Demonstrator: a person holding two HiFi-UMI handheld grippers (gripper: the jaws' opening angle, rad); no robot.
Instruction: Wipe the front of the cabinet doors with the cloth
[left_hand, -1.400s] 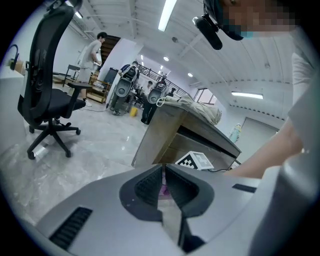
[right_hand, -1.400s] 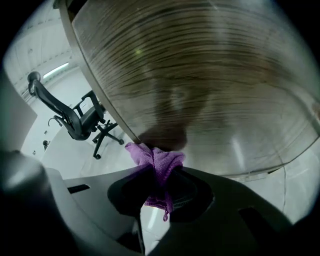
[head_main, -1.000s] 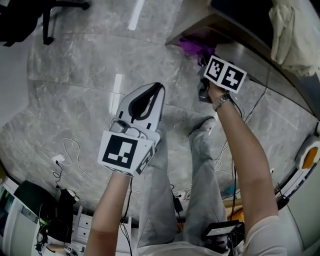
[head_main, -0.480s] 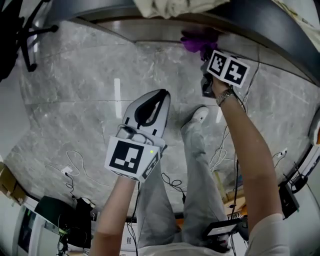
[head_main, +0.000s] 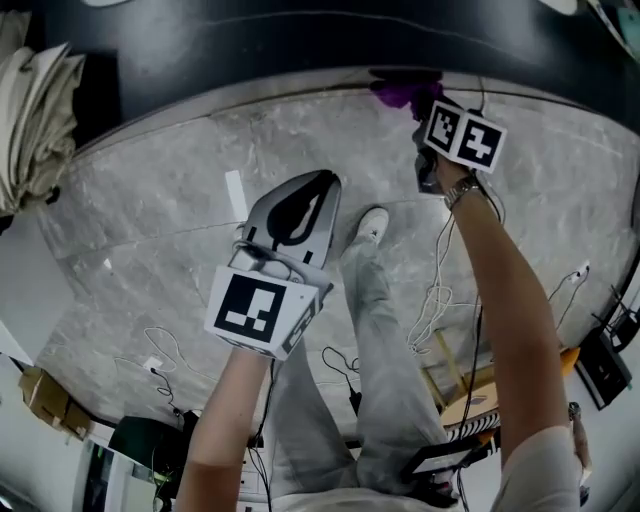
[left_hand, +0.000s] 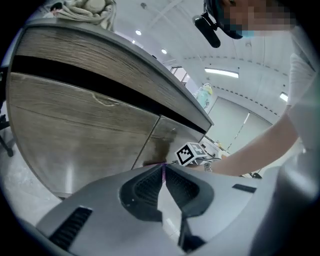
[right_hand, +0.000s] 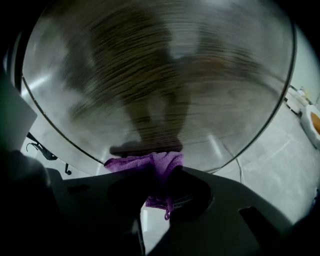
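Right gripper view shows my right fingers (right_hand: 200, 192) pinched shut on the cloth (right_hand: 157, 162). One fold is bunched between them, and the rest spills just past the tips, seemingly against the door (right_hand: 165, 80) ahead. The cloth looks soft, light and limp. I judge a bunched pinch near its middle best, leaving a pad ahead of the tips, since a loose edge would fold under. My left fingers (left_hand: 186, 189) are closed on nothing, left of the right ones and well short of the door.
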